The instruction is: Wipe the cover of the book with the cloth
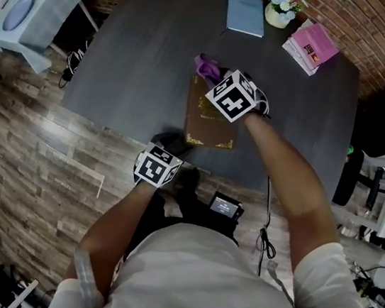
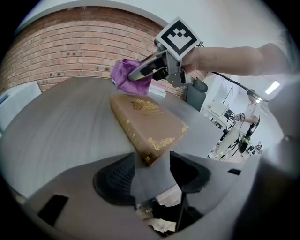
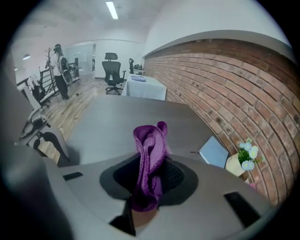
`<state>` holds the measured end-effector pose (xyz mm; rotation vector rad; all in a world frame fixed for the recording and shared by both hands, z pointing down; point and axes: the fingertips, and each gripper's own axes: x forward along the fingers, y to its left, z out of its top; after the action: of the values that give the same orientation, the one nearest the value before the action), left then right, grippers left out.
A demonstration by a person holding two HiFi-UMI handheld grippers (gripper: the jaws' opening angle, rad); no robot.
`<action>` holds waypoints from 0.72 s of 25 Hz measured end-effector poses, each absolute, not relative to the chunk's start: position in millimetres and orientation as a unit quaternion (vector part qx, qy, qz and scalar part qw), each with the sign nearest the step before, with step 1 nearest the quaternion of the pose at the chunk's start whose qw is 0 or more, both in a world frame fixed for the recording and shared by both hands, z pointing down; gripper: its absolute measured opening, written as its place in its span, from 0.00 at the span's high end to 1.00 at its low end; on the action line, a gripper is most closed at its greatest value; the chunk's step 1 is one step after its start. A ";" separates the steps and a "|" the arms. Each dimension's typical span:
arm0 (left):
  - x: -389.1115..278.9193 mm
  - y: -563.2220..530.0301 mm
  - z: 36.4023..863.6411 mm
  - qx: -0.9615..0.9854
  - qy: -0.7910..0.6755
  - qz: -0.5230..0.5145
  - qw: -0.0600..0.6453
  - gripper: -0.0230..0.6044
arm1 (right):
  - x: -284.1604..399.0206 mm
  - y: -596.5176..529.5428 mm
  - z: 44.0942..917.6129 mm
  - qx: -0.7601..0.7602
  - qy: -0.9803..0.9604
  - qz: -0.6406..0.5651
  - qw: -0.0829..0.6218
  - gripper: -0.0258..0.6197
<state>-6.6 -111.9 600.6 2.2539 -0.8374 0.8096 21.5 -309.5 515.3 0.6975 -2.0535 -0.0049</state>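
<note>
A brown book (image 1: pixel 212 120) with gold ornament lies flat on the dark table (image 1: pixel 142 56). My right gripper (image 1: pixel 211 74) hangs over the book's far left corner, shut on a bunched purple cloth (image 1: pixel 207 66). From the left gripper view the cloth (image 2: pixel 126 77) sits at the book's (image 2: pixel 147 122) far end; whether they touch I cannot tell. In its own view the right gripper (image 3: pixel 150 176) clamps the cloth (image 3: pixel 150 157), which sticks out past the jaws. My left gripper (image 2: pixel 152 166) is open at the table's front edge, the book's near corner just between its fingertips.
At the table's far edge lie a grey-blue notebook (image 1: pixel 245 14), a small pot of flowers (image 1: pixel 280 8) and a stack of pink books (image 1: pixel 310 47). A white-covered table (image 1: pixel 35 8) stands off to the left. A brick wall (image 3: pixel 225 93) runs behind the table.
</note>
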 end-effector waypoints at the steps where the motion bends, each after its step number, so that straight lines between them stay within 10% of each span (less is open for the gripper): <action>1: -6.8 -112.5 601.5 0.847 -0.315 0.305 0.299 0.58 | 18.2 -313.2 514.8 0.282 -0.836 -0.011 0.471 0.80; 18: -6.1 -119.0 618.4 0.832 -0.317 0.326 0.318 0.64 | -12.1 -292.4 561.5 0.196 -0.821 -0.084 0.530 0.81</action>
<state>-6.1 -119.0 618.4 2.1895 -0.8331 0.8588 -12.1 -292.4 561.5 0.4671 -1.9590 -0.2001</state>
